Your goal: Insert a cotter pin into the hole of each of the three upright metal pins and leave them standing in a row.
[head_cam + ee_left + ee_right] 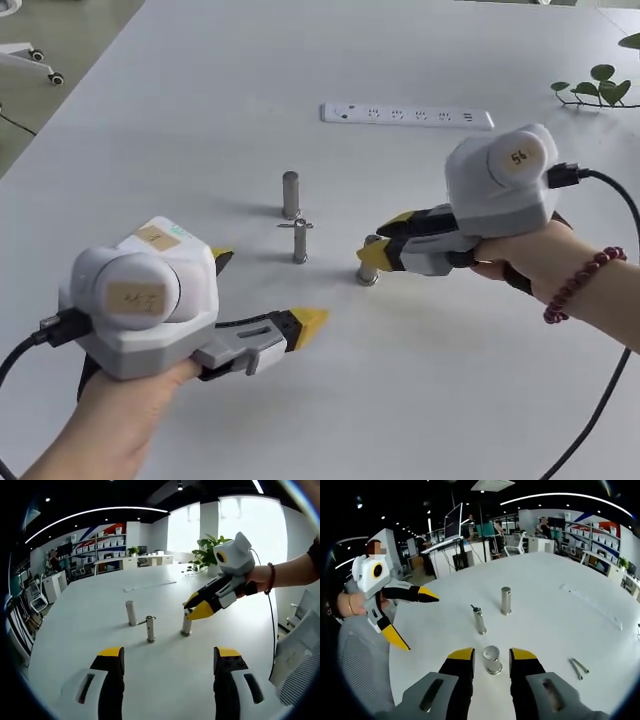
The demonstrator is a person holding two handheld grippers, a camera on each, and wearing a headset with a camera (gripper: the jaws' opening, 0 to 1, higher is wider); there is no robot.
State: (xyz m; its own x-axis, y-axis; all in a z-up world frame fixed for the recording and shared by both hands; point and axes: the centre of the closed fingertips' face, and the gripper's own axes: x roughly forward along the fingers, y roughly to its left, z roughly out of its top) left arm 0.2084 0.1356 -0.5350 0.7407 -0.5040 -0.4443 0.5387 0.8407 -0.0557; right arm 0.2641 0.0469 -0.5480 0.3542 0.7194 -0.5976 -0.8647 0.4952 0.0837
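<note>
At near pin (pixel 186 625): R claw (pixel 492 654) open astride, gaps both sides; L claw (pixel 169 652) wide, empty.

1. The desk (pixel 450 400) is plain pale grey-white, without pattern.
2. The near pin (pixel 368 272), the middle pin (pixel 299 243) and the far pin (pixel 290 194) are bare silver-grey metal.
3. The left gripper (pixel 266 288) and the right gripper (pixel 385 240) have whitish-grey bodies and black jaws with yellow tips.
4. The power strip (pixel 407 115), towards the desk's far edge, is white.
5. The plant (pixel 600 88) at the desk's right edge has green leaves.
6. The bracelet (pixel 580 285) has dark red beads.
7. The cables (pixel 600 400) are black.
8. The loose cotter pins (pixel 577 667) are silver-grey.
</note>
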